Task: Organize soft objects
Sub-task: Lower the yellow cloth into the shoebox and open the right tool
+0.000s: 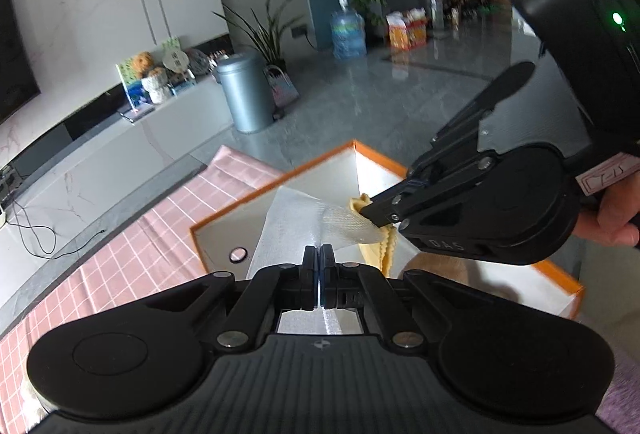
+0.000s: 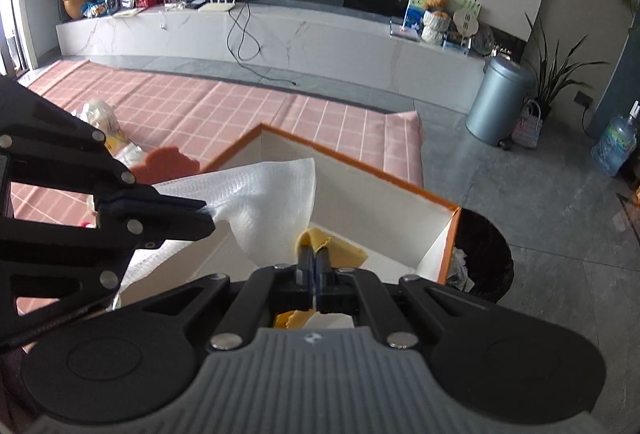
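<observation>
A white, quilt-textured paper towel (image 2: 264,194) hangs stretched above an open box (image 1: 280,178) with orange rims and white inner walls, one corner drooping toward the inside. A yellow cloth (image 2: 336,248) with a zigzag-cut edge bunches against the towel's lower end, partly over the box floor. The box sits on a pink checked cloth (image 2: 224,110). A reddish-orange scalloped piece (image 2: 168,164) lies just outside the box's far wall.

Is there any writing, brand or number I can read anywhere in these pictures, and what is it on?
"DAS": embossed on the black body of the right tongs, left wrist view.
White tag on that tool's handle: marks unreadable.
Orange and yellow printed box on the floor: print too blurred.
Blue water jug label: too blurred.
</observation>
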A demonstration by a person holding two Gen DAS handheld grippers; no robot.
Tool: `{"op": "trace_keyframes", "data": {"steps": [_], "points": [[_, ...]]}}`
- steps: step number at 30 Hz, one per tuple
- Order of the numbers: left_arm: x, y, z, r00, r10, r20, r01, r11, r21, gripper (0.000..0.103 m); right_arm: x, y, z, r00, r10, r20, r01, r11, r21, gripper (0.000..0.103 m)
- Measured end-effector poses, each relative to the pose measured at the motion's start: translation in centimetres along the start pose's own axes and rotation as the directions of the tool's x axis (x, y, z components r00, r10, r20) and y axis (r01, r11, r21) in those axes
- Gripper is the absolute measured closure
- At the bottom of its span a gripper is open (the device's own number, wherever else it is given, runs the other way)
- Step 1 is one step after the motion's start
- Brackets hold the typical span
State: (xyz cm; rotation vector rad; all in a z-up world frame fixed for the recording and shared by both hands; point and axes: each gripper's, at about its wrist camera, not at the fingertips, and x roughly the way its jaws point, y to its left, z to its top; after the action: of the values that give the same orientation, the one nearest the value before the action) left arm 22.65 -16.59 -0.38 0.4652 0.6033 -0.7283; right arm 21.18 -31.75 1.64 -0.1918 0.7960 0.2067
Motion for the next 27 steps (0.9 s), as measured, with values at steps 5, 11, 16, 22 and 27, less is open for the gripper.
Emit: {"op": "trace_keyframes", "data": {"steps": [5, 11, 16, 22, 27], "points": [[2.8, -1.0, -0.4, 0.996, -0.029, -0.079, 0.035, 0.996, 0.086, 0.102, 3.1, -0.5, -0.9, 0.997, 0.031, -0.065, -0.033, 0.999, -0.037, 0.103], [5.1, -1.8, -1.2, 0.98, -0.048, -0.195, 0.081, 0.983, 0.163, 0.102, 5.7, -0.5, -1.9, 0.988, 0.075, -0.136, -0.082, 0.996, -0.043, 0.103], [6.2, -1.8, -1.8, 0.967, -0.061, -0.248, 0.106, 0.98, 0.171, 0.098, 7.0, -0.4, -2.3, 0.98, 0.091, -0.175, -0.101, 0.994, -0.043, 0.103], [6.7, -2.3, -2.5, 0.96, -0.052, -0.276, 0.109, 0.975, 0.194, 0.095, 7.4, -0.2, -2.6, 0.971, 0.099, -0.216, -0.115, 0.992, -0.061, 0.103], [6.5, -2.3, -2.5, 0.964, -0.045, -0.262, 0.099, 0.976, 0.195, 0.065, 7.4, 0.0, -2.6, 0.97, 0.088, -0.227, -0.106, 0.992, -0.069, 0.099]]}}
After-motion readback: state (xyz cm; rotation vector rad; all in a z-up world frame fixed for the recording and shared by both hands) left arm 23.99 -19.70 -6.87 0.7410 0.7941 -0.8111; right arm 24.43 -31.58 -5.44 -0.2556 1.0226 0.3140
